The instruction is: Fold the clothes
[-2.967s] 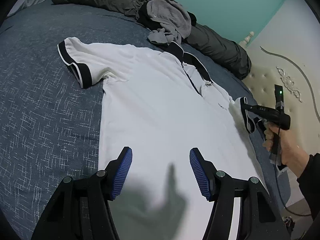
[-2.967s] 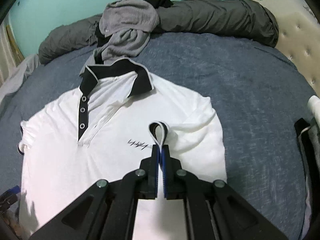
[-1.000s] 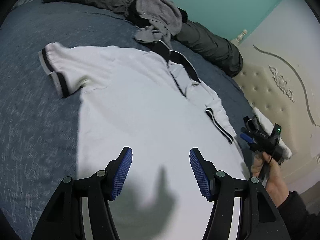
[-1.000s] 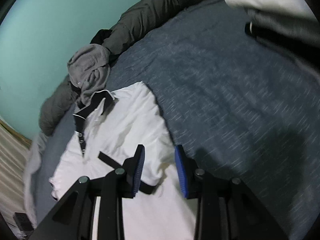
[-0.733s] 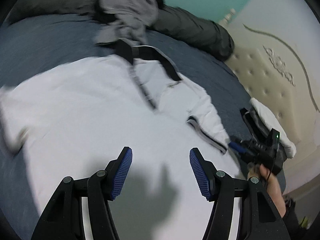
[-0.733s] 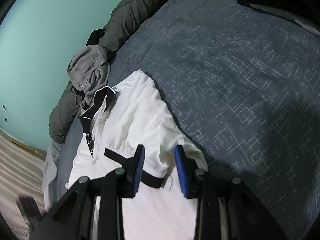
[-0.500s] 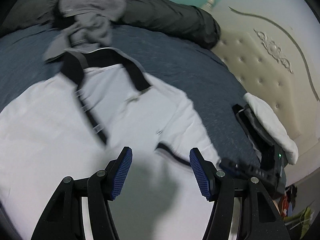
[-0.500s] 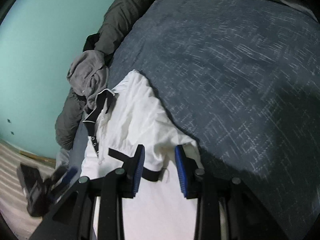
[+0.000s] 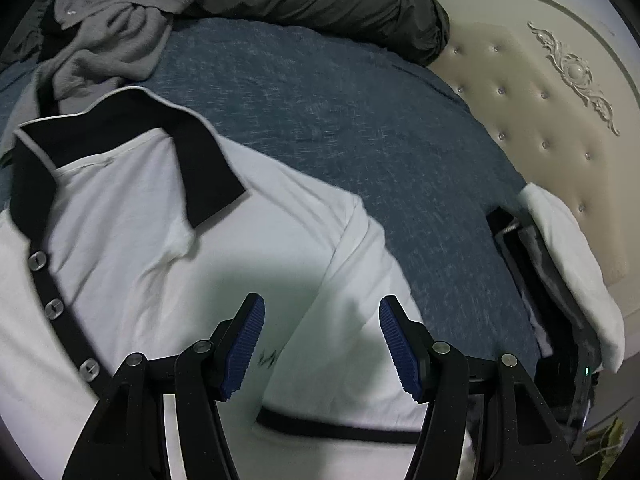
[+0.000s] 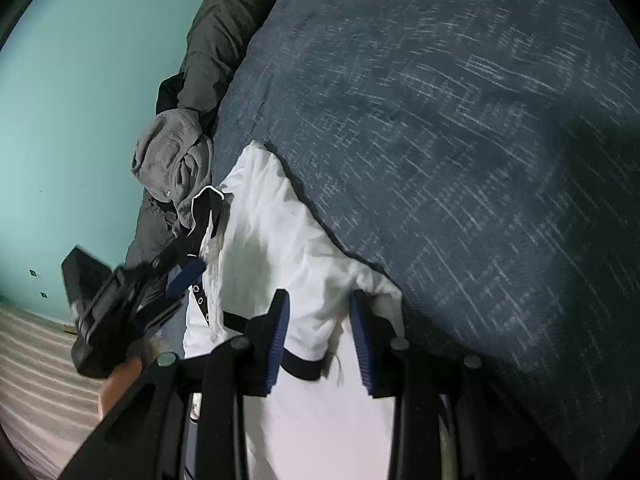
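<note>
A white polo shirt (image 9: 132, 208) with a black collar (image 9: 200, 160) is lying face up on the blue bed (image 9: 360, 120), its right sleeve (image 9: 348, 360) folded in over the chest. The left gripper (image 9: 320, 344) is hovering above that folded sleeve, its fingers (image 9: 244, 344) standing wide apart and holding nothing. The right gripper (image 10: 320, 344) is hanging over the sleeve's black cuff (image 10: 304, 368) at the shirt's right edge, its fingers (image 10: 276, 340) partly open around a fold of cloth without clearly pressing on it. A grey garment (image 9: 112, 28) is lying at the far side, just beyond the collar.
</note>
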The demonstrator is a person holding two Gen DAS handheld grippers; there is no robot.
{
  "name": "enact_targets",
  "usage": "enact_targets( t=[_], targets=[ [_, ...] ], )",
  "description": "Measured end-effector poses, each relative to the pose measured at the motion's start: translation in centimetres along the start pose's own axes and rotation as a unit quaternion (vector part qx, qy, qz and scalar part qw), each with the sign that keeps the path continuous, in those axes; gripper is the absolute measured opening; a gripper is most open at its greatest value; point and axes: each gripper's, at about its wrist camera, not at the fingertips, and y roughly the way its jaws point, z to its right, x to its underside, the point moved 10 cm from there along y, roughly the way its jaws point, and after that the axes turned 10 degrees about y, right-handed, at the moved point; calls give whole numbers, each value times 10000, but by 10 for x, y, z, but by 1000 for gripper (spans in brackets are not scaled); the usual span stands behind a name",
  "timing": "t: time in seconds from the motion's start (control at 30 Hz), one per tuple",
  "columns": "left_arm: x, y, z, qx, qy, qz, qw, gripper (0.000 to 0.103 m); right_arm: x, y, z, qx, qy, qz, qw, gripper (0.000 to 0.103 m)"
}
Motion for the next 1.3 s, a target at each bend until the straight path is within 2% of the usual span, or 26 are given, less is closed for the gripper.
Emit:
enact_targets(
  t=[0.07,0.1,0.2,0.33,0.5,0.6,0.67,0.73,0.8,0.87,1.03,1.13,1.3],
  targets=[
    [-7,11,4,12,28,-25,10000,64,-1,-1,0,-12,-46,58,10000,30],
    [-11,16,6,2,50,-47,10000,64,-2,0,-1,-5,-50,78,10000,21],
    [-24,29,13,10,63,-55,10000,64,-4,-3,4,44,-75,130,9999,6],
    [-38,52,25,78,168,-125,9997,64,-6,-5,3,-78,-113,143,9998,2],
    [-46,72,19,-59,86,-217,9997,62,-10,-8,1,-181,-139,179,9996,1],
    [-47,79,15,-31,26,-271,9996,43,-14,-12,0,-272,-143,226,9993,1],
    [-49,83,12,-49,4,-294,9996,21,-15,-15,-2,-325,-164,250,9990,1],
    [-52,83,9,12,-113,-219,9997,15,-17,-16,0,-337,-152,251,9990,1],
    [-54,83,7,89,-252,-141,9995,15,-18,-17,4,-344,-139,232,9990,1],
    [-54,84,5,110,-325,-112,9993,3,-17,-17,5,-329,-167,207,9991,1],
    [-54,82,5,42,-276,0,9996,3,-15,-21,6,-340,-184,274,9989,1],
    [-58,78,-2,-138,-294,110,9994,3,-18,-26,8,-332,-170,382,9986,1],
    [-62,82,-11,-246,-318,66,9992,3,-21,-33,20,-234,-151,502,9983,1]
  ],
)
